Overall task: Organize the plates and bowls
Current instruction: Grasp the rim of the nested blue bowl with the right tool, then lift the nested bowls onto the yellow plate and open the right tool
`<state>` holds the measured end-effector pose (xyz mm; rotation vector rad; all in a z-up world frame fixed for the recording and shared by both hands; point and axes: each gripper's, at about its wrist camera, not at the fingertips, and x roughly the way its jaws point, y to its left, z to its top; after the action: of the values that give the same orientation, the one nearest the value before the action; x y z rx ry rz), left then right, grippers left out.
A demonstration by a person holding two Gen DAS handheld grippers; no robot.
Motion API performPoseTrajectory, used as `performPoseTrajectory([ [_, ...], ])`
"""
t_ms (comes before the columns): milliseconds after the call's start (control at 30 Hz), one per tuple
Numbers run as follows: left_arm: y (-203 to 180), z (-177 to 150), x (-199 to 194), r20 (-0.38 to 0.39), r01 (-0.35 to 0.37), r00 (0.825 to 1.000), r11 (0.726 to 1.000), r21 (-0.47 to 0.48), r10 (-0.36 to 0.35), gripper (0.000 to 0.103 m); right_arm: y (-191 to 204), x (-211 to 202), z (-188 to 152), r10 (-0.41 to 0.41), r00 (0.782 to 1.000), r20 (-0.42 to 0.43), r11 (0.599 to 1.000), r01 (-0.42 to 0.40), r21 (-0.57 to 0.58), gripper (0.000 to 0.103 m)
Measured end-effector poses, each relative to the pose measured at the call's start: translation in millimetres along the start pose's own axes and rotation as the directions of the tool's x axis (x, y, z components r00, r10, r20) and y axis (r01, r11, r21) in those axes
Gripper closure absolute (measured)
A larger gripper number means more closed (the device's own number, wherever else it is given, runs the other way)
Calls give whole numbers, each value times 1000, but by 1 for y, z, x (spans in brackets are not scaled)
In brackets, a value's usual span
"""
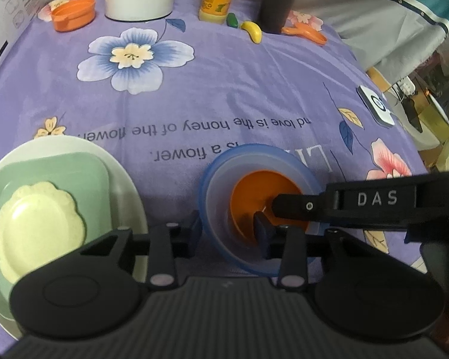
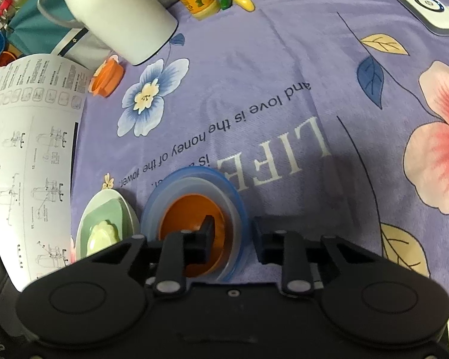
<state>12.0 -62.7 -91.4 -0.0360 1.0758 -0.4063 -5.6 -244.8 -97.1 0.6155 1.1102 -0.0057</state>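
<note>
Orange bowl point(image 1: 254, 197) partly behind jaws

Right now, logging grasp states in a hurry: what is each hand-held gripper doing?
Left hand-held gripper: open, straddling the blue bowl's rim, not clamped.
Right hand-held gripper: open, straddling the bowls' rim, one finger inside the orange bowl.

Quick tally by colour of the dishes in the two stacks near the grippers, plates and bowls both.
Blue: 1, the outer bowl
Translucent pale: 1, the middle bowl
Orange: 1, the inner bowl
White: 1, the bottom plate
Green: 1, the square plate
Cream: 1, the scalloped plate
Total: 6
</note>
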Motion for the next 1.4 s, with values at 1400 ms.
performPoseTrajectory([
  [1400, 123, -3, -93, 140, -130, 977, 971, -199, 159, 67, 173, 44, -4, 37, 994, -100, 968, -61, -244, 77],
])
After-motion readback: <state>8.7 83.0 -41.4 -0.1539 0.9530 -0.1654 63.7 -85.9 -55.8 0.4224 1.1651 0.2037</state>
